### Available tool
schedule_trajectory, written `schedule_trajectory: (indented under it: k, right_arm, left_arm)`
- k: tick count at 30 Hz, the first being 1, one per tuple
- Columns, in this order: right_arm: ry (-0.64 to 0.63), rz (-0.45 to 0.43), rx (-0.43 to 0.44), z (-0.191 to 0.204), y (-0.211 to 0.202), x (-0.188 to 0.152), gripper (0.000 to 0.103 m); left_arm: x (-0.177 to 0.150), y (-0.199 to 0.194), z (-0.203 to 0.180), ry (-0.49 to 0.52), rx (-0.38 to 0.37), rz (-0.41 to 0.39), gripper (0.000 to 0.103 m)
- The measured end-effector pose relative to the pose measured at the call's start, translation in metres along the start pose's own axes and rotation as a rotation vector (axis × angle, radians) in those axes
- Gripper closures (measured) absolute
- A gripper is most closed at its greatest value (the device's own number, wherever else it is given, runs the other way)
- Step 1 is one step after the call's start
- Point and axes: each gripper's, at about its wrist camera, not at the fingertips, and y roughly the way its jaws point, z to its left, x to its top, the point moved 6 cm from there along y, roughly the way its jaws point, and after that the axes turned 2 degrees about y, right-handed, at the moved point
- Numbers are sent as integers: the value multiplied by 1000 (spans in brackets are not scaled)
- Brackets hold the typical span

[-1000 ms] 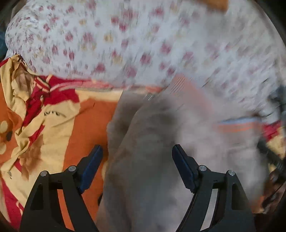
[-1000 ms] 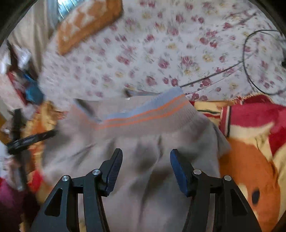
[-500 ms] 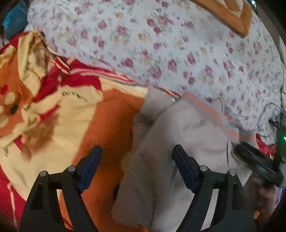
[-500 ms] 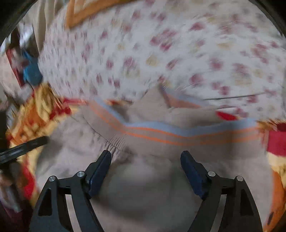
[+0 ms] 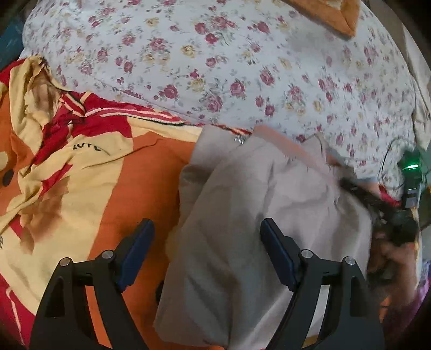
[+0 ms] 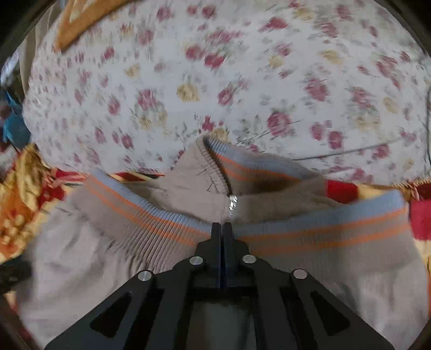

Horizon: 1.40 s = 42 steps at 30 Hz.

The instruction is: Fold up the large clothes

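Note:
A beige sweater [image 5: 242, 215] with a ribbed hem striped blue and orange [image 6: 323, 223] lies bunched on the bed. My left gripper [image 5: 207, 242] is open and hovers over the sweater's left edge, holding nothing. My right gripper [image 6: 222, 228] is shut on the sweater's striped hem near the zipper pull [image 6: 232, 202]. The right gripper and the hand holding it also show at the right edge of the left wrist view [image 5: 388, 215].
An orange, yellow and red blanket [image 5: 80, 161] lies under and left of the sweater. A floral sheet [image 5: 229, 67] covers the bed beyond. An orange cushion [image 5: 336, 13] sits at the far end. A black cable and a green-lit device [image 5: 410, 167] are at the right.
My right gripper has closed from wide open onto the sweater's striped hem. My left gripper stayed open and the view pulled back slightly from the sweater.

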Motion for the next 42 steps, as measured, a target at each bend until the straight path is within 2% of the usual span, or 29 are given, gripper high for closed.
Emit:
schedule_trajectory:
  k: [1,2,3,4,5,8,9,11,12,14,20,22,25,28,30,32,38,42]
  right_arm:
    - [23,8,23,-5,-17,-4,67]
    - [43,4,40,-8,-29,-5,54]
    - [70,-28,45,-19,-51,-12,34]
    - [80,-58,24,-28,-65,-17,29]
    - [77,-85,-34,-44,-80,-27,29]
    - [32,3,-175,-84,-72,-51,35]
    - [73,29,-207,-107,-62,-61,36]
    - [169,34,-200,-140,-55,-70,35]
    - [223,13,-208,-150,-55,-71,30]
    - [272,3,-214,-153,-61,-73,29]
    - [262,-33,-147,-144,-114,-93,25]
    - [271,-17,-116,-142,-123,-106,22]
    - [278,24,-97,-144,-128,-127,22]
    - [279,-2,-90,-147,-126,-137,22]
    - [314,-7,-41,-149,-120,-143,22]
    - [344,0,-5,-151,-118,-146,21]
    - [397,-30,20,-156,-120,-146,21]
    - [413,-35,27,-157,-122,-147,21]
  left_arm:
    - [-2,2,0,6,7,6,22]
    - [-4,4,1,8,18,13,22]
    - [-5,6,2,6,25,19,22]
    - [-6,9,2,4,31,27,22]
    - [-7,12,2,3,36,35,22]
    - [-8,23,2,9,60,40,19]
    - [-9,27,3,2,62,39,18]
    - [-11,32,1,-5,52,35,17]
    - [-11,31,1,-6,55,28,17]
    - [-11,27,4,-20,50,20,17]
    - [-10,2,17,-45,29,3,17]
    - [-10,-6,19,-45,0,4,17]
    - [-15,-17,19,-18,-8,30,17]
    - [-31,-29,23,-24,0,19,17]
    - [-41,-28,26,-34,-9,46,17]
    - [-49,-28,26,-28,-14,61,17]
    - [-54,-27,24,21,-23,55,17]
    - [-54,-29,31,-31,-72,66,17]
